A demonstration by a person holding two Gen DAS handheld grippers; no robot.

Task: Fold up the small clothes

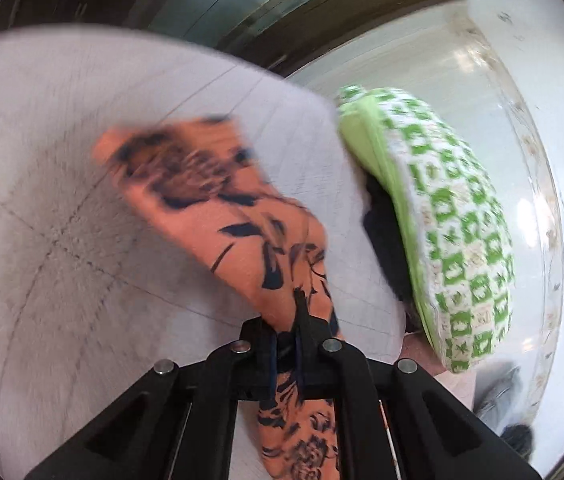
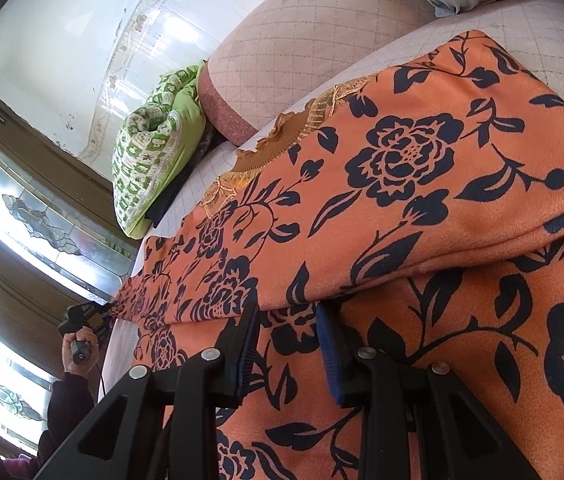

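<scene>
a: on the quilted sofa seat (image 2: 541, 36) lies the orange floral garment (image 2: 421, 168), spread long across the cushion. how far along is the folding, do you think?

b: partly done, i'd judge. one broad layer already lies doubled over another, with a fold edge running just above the right gripper (image 2: 287, 344). the far end isn't laid flat yet, though. it is lifted off the seat.

a: lifted by what?

b: the left gripper (image 1: 285, 336). its jaws are clamped tight on a bunched strip of the orange cloth, which passes between the pads and trails away over the grey cushion (image 1: 62, 200). that view is blurred, so i can't say which part of the garment it is.

a: and the right one?

b: its jaws stand partly apart, resting low over the fabric near the fold. whether the pads actually pinch any cloth i cannot tell.

a: how are the hands held?

b: both tools tilt downward toward the seat. in the right wrist view the person's left hand (image 2: 80, 350) wraps around the handle at the sofa's edge, dark sleeve (image 2: 68, 400) below it, the cloth pulled taut from the tip.

a: anything nearby?

b: a green checked quilt (image 2: 150, 148) bundled against the armrest (image 2: 301, 40), apart from the garment.

a: what's left, then?

b: probably carrying that end over and smoothing the stack.
</scene>
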